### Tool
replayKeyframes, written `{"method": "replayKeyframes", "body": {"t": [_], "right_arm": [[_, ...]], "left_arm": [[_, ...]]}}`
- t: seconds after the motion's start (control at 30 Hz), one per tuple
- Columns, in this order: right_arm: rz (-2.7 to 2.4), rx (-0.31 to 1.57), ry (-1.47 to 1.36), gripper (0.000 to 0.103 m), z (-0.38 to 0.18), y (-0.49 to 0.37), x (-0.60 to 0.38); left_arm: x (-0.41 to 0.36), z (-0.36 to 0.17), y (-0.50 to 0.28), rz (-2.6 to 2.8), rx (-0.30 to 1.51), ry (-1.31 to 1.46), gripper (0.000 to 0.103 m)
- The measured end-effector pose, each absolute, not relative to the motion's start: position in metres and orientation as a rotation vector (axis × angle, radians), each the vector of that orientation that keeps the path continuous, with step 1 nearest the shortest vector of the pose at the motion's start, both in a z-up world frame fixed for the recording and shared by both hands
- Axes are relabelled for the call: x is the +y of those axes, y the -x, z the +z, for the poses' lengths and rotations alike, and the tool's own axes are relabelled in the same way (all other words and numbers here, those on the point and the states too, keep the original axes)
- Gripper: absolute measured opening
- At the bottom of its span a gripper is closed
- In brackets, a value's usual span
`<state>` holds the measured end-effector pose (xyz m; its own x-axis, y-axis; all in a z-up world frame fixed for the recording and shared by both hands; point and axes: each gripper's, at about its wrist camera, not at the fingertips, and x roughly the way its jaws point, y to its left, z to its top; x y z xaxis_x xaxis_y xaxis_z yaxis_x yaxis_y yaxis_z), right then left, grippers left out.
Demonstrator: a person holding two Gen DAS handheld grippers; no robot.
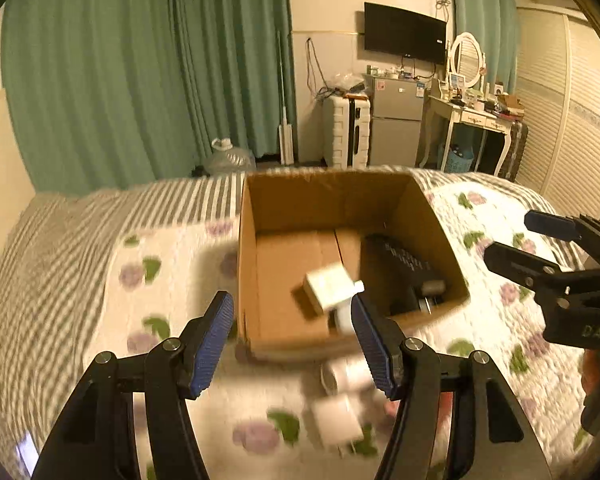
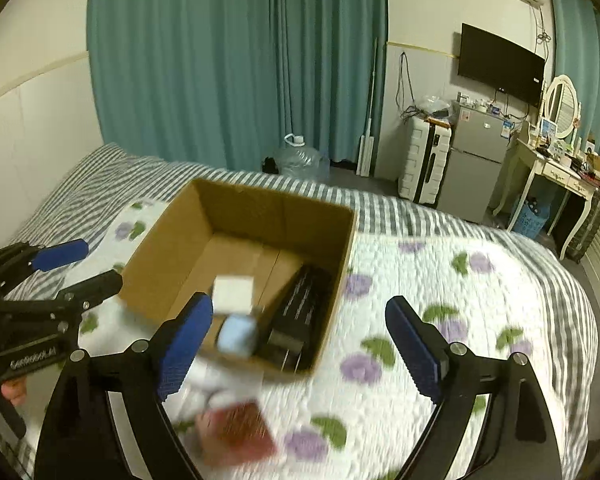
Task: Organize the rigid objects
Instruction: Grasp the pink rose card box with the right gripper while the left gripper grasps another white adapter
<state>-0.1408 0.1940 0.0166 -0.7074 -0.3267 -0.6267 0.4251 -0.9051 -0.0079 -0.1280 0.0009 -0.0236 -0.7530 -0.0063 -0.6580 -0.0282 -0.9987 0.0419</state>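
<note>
An open cardboard box (image 1: 252, 264) (image 2: 340, 256) stands on the flowered bed quilt. Inside lie a black flat device (image 1: 404, 268) (image 2: 300, 304) and a white cube-shaped object (image 1: 328, 286) (image 2: 233, 293), blurred. My left gripper (image 1: 292, 340) is open and empty just in front of the box's near wall. My right gripper (image 2: 300, 340) is open and empty at the box's near right corner. It also shows in the left wrist view (image 1: 512, 240). White objects (image 1: 340, 400) and a red-brown object (image 2: 240, 432) lie on the quilt before the box, blurred.
The bed has a striped sheet (image 2: 100, 176) at the far side. Behind it are green curtains (image 1: 140, 80), a water jug (image 2: 300, 160), a white suitcase (image 2: 424, 164), a small fridge (image 2: 476, 160) and a dressing table (image 2: 560, 176).
</note>
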Motion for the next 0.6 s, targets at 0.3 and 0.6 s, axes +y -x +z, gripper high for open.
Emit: {"method": "replayKeyframes", "body": {"t": [0.3, 0.6], "right_arm": [[-2.399, 0.367, -1.063, 0.094, -0.07, 0.109, 0.171], [-2.291, 0.414, -1.179, 0.094, -0.117, 0.122, 0.154]], "left_arm": [[-0.008, -0.091, 0.089, 2.89, 0.036, 1.298, 0.064], [-0.016, -0.139, 0.091, 2.836, -0.012, 1.433, 0.064]]}}
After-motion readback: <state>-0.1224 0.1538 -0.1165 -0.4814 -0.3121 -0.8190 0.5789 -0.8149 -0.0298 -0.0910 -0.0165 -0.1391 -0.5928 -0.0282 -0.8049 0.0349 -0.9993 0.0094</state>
